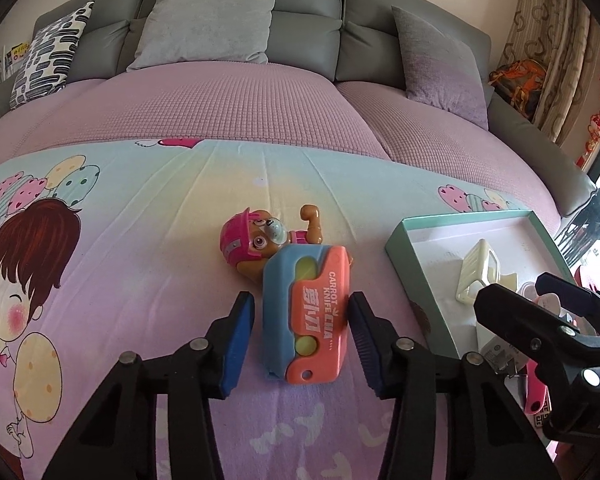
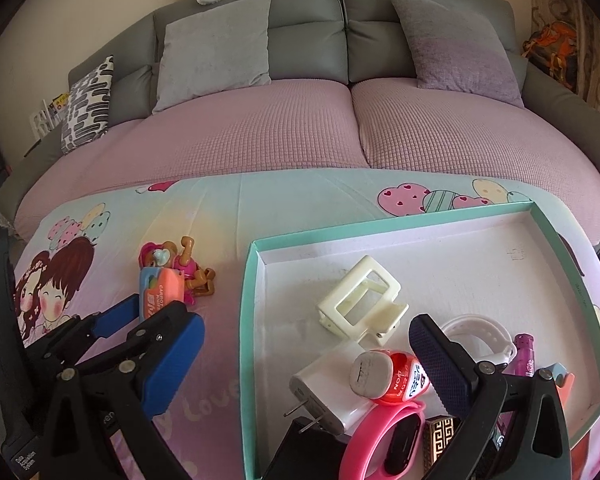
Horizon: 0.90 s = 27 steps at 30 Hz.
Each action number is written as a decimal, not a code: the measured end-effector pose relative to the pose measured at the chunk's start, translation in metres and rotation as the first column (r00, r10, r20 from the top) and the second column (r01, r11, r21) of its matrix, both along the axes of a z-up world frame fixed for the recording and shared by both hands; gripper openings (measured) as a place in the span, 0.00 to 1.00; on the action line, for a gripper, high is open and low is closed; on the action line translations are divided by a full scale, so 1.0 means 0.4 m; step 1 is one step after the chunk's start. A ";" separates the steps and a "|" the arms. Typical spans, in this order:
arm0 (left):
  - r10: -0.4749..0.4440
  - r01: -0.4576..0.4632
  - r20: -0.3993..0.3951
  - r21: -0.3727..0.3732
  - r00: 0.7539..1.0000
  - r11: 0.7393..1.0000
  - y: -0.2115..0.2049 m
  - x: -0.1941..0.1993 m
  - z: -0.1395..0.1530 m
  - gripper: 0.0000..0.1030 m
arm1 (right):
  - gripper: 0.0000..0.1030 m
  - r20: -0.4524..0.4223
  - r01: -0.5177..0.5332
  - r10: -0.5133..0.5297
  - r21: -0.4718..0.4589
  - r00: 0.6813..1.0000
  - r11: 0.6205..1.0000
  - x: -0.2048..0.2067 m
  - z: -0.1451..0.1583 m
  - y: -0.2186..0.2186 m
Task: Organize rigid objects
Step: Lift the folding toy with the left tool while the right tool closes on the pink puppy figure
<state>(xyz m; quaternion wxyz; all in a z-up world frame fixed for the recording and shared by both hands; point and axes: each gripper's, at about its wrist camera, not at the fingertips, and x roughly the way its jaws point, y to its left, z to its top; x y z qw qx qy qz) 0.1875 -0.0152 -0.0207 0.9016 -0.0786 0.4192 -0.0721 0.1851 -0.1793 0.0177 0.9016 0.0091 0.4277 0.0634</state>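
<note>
the left gripper straddles the orange-and-blue plastic toy carrot knife, which lies flat on the cartoon-printed bedsheet with its long axis running away from the camera, roughly in line with the fingers, so the blue pads face its two long sides. the jaws are partly closed around it; the right pad looks to be at or nearly at the orange edge, while a thin strip of sheet shows between the left pad and the blue edge, so i judge it not yet gripped. the far end of the knife touches the pink-helmeted plastic puppy figure, which sits just beyond it; a straight lift should clear the figure, but any forward push would shove it

the teal-rimmed shallow cardboard box lid, where sorted things gather, lies to the right of the knife, near but apart from it. the right gripper hovers over that lid with its one visible dark pad standing beside the red-and-grey small tube and above the cream plastic hair claw; its other finger is not clear in the frame, so i cannot tell whether it is open or closed. the left hand is plainly the nearer one for the knife, and the carry would go rightward into the lid
</note>
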 end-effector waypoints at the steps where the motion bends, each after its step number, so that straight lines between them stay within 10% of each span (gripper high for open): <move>1: -0.006 0.006 0.001 -0.004 1.000 1.000 -0.002 0.000 0.000 0.43 | 1.00 -0.001 -0.002 0.002 -0.004 1.000 1.000 0.002 0.001 0.004; 13: 0.042 -0.040 0.046 -0.047 0.998 0.998 0.069 -0.025 0.044 0.42 | 1.00 0.010 -0.051 0.051 -0.025 0.999 0.998 0.021 0.034 0.066; 27: 0.353 -0.354 -0.016 -0.027 0.935 0.935 0.329 -0.089 0.052 0.42 | 1.00 0.021 -0.197 0.198 -0.069 0.980 0.978 0.057 0.013 0.237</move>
